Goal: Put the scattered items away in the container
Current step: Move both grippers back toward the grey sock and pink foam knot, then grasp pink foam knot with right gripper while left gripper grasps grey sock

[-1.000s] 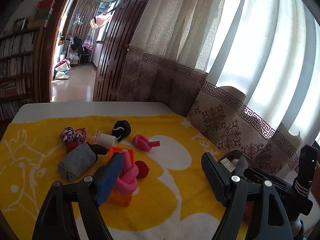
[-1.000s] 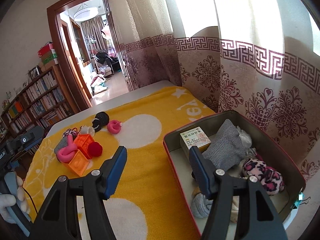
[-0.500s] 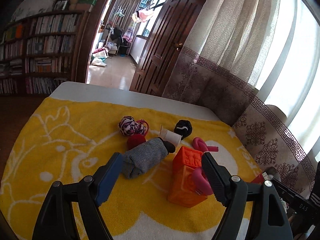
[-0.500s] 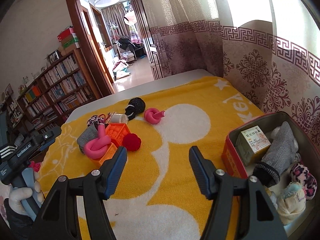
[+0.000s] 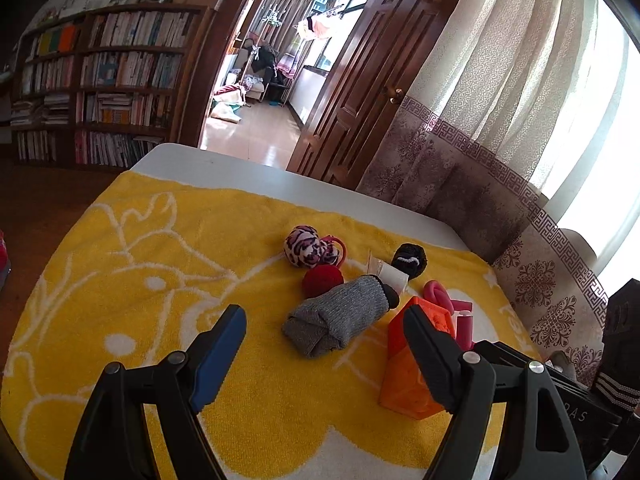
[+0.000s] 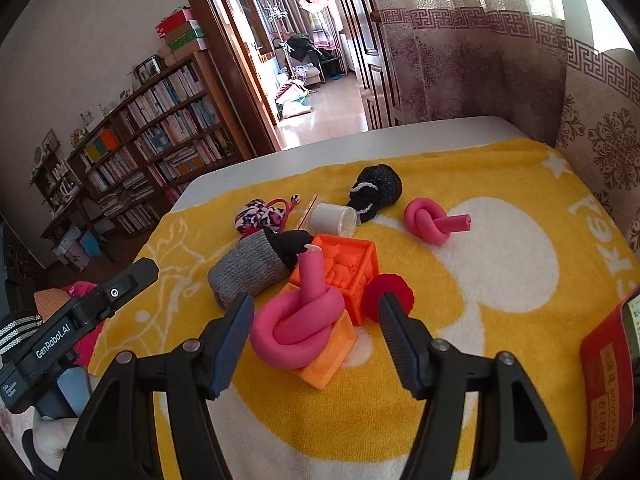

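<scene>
Clutter sits in a tight heap on the yellow towel point(image 6: 500, 264) covering the counter, and the container point(image 6: 604, 380) shows only as a red edge at the far right of my right view, well apart from the heap.

My right gripper point(image 6: 316, 340) has its jaws apart and empty. The knotted pink tube point(image 6: 296, 332) lies straight ahead between the fingertips, resting on the orange block point(image 6: 340, 276), with its loose end standing up. The coil's breadth runs across the gap from jaw to jaw, so I judge that a forward push and a squeeze would catch it.

My left gripper point(image 5: 324, 340) is also spread wide and holds nothing. The grey sock point(image 5: 340, 320) lies just ahead of it, its long axis slanting up toward the right. The block point(image 5: 404, 368) is beside the left gripper's right finger.

Farther back are a red pompom point(image 6: 388, 292), a second pink knot point(image 6: 430, 220), a black sock point(image 6: 376, 192), a white cup point(image 6: 334, 220) and a leopard scrunchie point(image 6: 258, 216).

I reckon the right gripper is nearer to the tube, and also on the container's side.
</scene>
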